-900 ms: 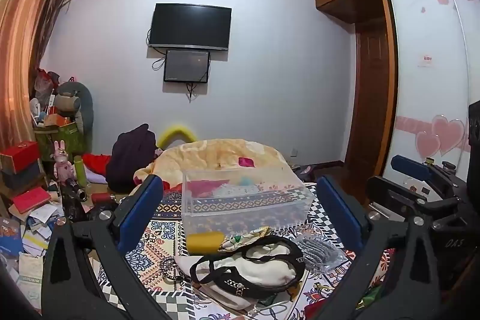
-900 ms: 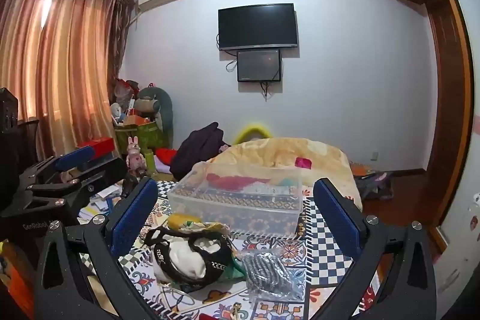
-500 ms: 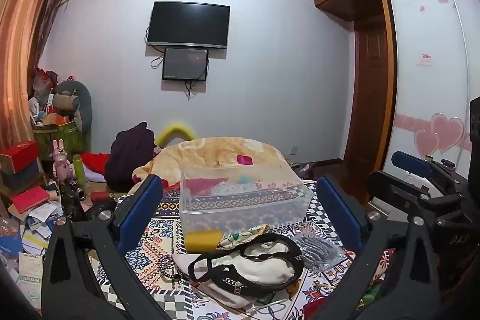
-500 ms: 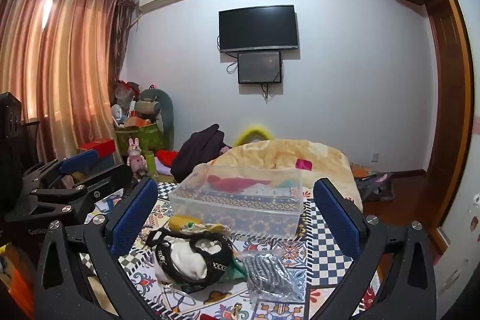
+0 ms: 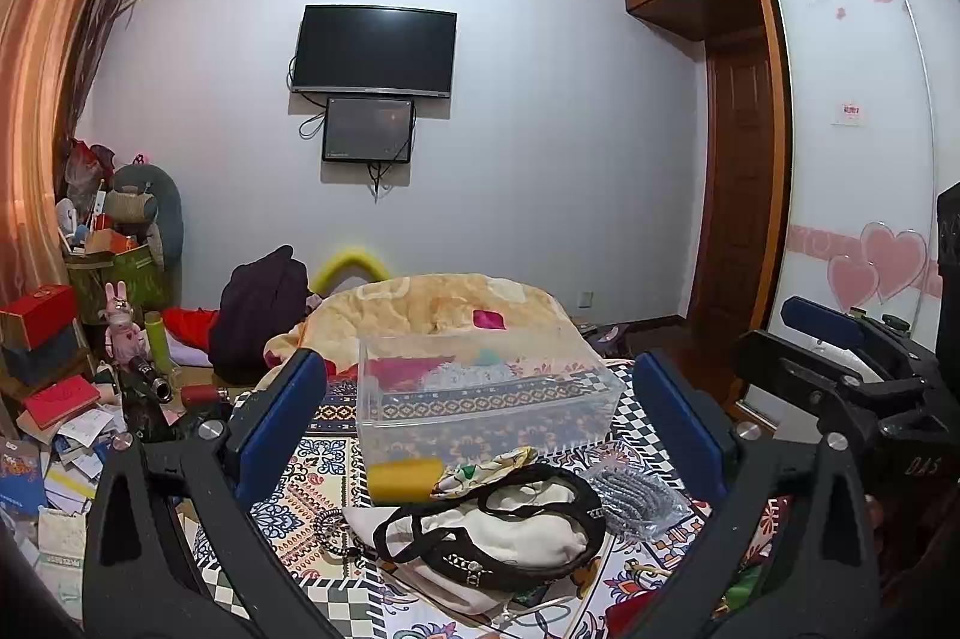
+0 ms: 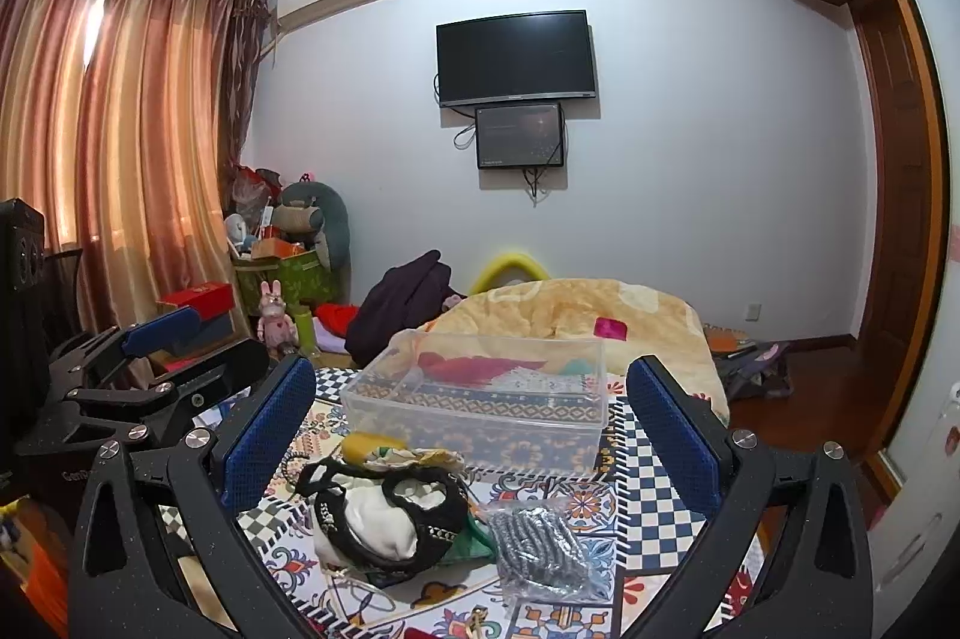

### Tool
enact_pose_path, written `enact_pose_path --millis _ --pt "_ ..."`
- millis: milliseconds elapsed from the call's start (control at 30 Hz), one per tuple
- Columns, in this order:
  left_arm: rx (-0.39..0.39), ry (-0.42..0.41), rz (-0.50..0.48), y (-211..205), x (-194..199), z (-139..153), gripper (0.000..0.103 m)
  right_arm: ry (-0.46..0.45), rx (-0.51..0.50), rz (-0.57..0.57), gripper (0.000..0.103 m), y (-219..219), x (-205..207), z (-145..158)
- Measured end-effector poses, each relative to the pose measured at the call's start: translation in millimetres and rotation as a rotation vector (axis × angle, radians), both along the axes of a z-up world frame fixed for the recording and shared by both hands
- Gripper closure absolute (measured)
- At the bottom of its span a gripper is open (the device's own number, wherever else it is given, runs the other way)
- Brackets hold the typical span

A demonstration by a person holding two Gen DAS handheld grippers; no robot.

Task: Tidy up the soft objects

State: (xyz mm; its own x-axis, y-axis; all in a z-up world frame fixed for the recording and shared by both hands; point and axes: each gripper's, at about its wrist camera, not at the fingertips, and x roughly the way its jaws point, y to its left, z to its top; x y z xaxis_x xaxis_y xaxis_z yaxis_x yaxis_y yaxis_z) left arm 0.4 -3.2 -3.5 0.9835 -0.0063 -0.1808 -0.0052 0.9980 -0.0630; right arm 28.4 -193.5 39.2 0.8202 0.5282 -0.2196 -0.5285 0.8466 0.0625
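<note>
A clear plastic bin (image 5: 480,393) (image 6: 480,402) stands on the patterned cloth, with nothing visible inside it. In front of it lies a pile of soft things: a white cloth with black straps (image 5: 504,531) (image 6: 384,513), a yellow sponge (image 5: 402,480) (image 6: 360,444), a floral scrunchie (image 5: 486,468) and a grey knit item in a clear bag (image 5: 636,495) (image 6: 543,549). My left gripper (image 5: 480,429) is open and empty, held above and before the pile. My right gripper (image 6: 471,429) is open and empty too, beside the left one.
The table wears a patterned cloth (image 6: 648,507). Behind the bin lies a yellow quilt (image 5: 444,303) and a dark bag (image 5: 258,303). Boxes, papers and toys crowd the left side (image 5: 60,387). A wardrobe (image 5: 858,159) stands at the right.
Both views have drifted slightly; the bin and pile sit a touch lower in frame. Both grippers stay open and nothing on the table has moved.
</note>
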Motion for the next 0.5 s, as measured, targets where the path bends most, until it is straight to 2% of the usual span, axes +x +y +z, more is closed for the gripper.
enact_pose_path --millis 500 --pt "-0.005 -0.005 0.005 1.1 0.4 0.5 0.0 -0.007 0.005 0.005 0.0 0.8 -3.0 1.4"
